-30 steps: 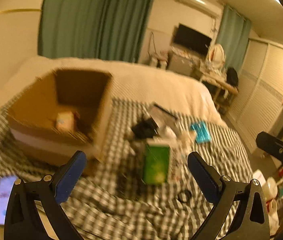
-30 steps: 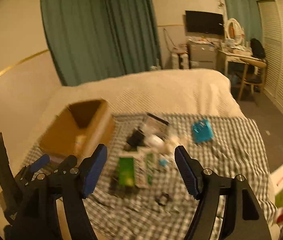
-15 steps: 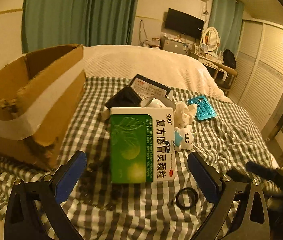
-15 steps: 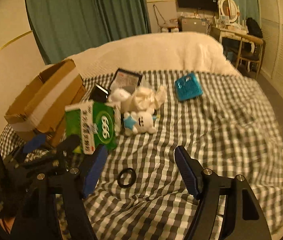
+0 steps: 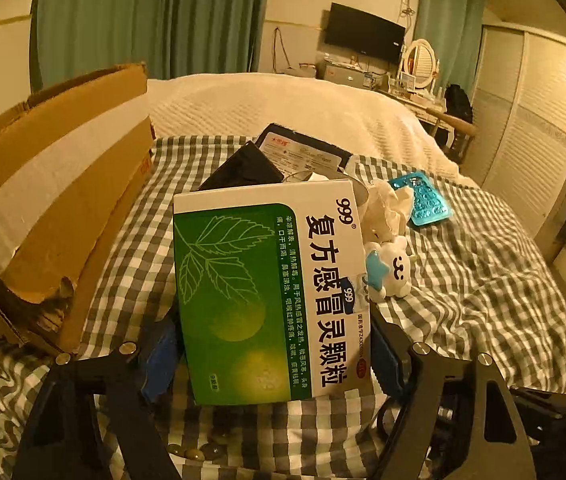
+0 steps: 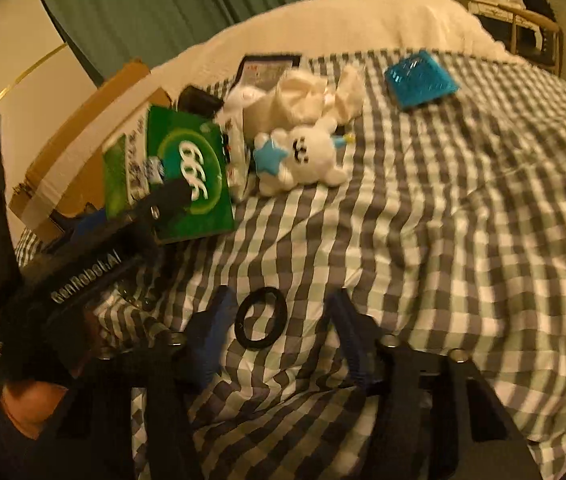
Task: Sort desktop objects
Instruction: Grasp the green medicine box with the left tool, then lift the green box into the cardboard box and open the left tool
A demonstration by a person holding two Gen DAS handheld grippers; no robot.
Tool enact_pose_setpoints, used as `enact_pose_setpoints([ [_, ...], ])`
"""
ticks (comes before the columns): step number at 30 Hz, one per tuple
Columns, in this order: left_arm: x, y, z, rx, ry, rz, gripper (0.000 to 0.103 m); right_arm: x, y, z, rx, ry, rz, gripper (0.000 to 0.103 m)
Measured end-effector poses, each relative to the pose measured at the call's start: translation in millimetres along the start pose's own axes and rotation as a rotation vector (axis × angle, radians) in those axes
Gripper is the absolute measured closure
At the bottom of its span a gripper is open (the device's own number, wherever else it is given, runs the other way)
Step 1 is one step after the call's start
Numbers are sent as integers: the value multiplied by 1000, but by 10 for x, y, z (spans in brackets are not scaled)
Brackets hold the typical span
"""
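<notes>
Between our left gripper's (image 5: pixel 275 350) closing pads, apparently touching: light, crushable green medicine box (image 5: pixel 271 292), take side walls; right gripper (image 6: pixel 279 322), closing, straddles ungripped thin black ring (image 6: pixel 261 317).

The green and white medicine box (image 5: pixel 271 292) is showing "999" at its top corner, large Chinese characters reading 复方感冒灵颗粒 down its white side, and a small blue "999" badge lower down. In the right wrist view, "GenRobot.AI" is running in white letters along the left gripper (image 6: pixel 83 276).
</notes>
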State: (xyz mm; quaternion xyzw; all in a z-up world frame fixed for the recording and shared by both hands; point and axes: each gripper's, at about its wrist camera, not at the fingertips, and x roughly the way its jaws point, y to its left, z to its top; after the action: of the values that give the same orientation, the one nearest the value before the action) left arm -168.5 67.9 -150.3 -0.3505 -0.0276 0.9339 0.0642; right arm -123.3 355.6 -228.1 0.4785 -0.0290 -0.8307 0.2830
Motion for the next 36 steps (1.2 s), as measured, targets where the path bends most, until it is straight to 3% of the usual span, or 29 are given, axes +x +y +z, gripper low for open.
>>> enact_pose_setpoints([
  [2,-1,-19,-6,8,-7,-2,23,95,17,-6,-8,31,-10,65],
  [4,-25,-12,-3,0,-17,-10,23,137,31,-25,-15,44,-20,82],
  [6,-53,-19,15,-3,-24,-11,24,129,10,-40,-4,47,-22,91],
  [9,-186,-8,21,-9,-48,-21,24,64,-18,-71,7,38,-11,96],
  [18,-630,96,62,-39,-116,-71,24,-426,232,-172,-89,3,-108,100],
  [25,-1199,362,318,-106,-254,-89,24,-869,651,21,-154,-53,-130,100],
  [30,-1647,755,609,-168,-369,-44,24,-1199,1148,336,-211,-121,-102,100],
  [36,-1982,1432,979,-239,-476,78,24,-1281,1930,867,-292,-160,-18,100],
])
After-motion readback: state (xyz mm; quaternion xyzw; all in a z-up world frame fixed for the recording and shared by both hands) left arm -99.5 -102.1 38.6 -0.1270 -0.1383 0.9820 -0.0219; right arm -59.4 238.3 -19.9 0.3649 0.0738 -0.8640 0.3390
